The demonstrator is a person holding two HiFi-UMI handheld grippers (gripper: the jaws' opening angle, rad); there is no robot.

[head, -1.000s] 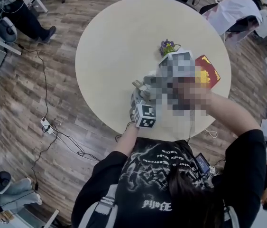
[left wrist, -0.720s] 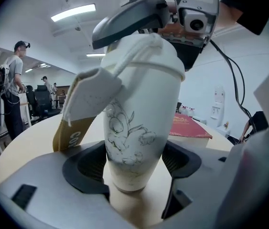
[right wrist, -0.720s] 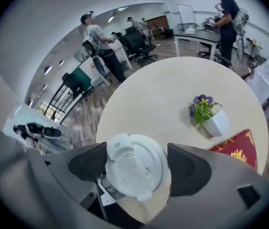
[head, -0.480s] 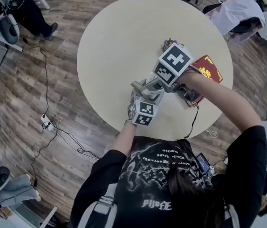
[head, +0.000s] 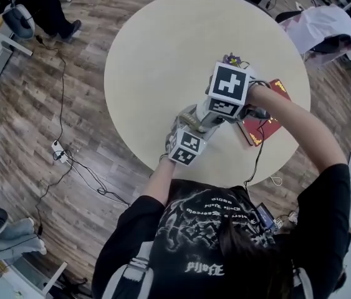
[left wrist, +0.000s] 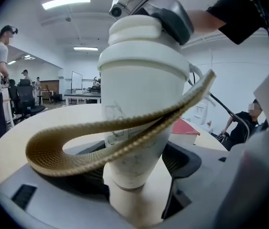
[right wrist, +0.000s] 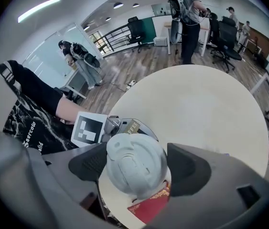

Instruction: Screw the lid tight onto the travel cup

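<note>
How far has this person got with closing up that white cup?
Done: the lid already sits on the travel cup. In hand: the left gripper clamps the cup's lower body, and the right gripper, whose jaws have just been closing, grips the lid from above. Left: the tightening turns; whether the thread is fully home cannot be seen.

A round beige table (head: 156,55) is carrying a red booklet (head: 261,129) at four o'clock; a small flower sprig (head: 232,60) is lying toward one o'clock.
</note>
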